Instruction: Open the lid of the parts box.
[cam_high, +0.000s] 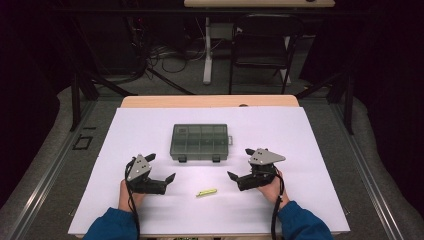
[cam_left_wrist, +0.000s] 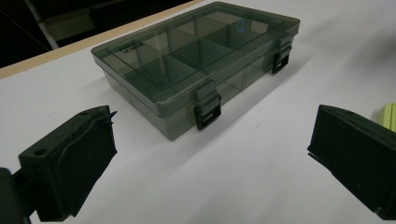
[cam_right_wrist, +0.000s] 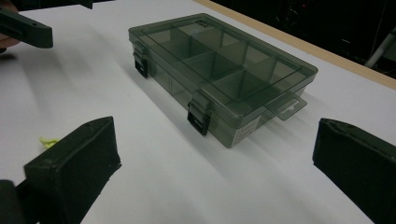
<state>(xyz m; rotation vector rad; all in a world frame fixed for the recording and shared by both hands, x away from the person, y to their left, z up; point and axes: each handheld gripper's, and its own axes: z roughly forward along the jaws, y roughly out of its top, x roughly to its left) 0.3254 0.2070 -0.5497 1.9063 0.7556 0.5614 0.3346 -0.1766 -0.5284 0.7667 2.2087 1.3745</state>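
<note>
Jaws wide; high view shows whole yellow piece (cam_high: 206, 192).

White-covered table (cam_high: 310, 130), light wooden edge bare along the far side. Directly on the sheet: a smoky grey compartment box (cam_high: 199, 142), lid shut, two black latches on the near wall, a hang tab on one short end. Sits beyond both claws and between them, well apart from each, squarely ahead of the spread jaws in both gripper views. Also flat on the sheet: a small yellow-green stick-like piece (cam_high: 206, 192), nearer than the box, between the left gripper (cam_high: 162, 167) and the right gripper (cam_high: 240, 163), touching neither.
</note>
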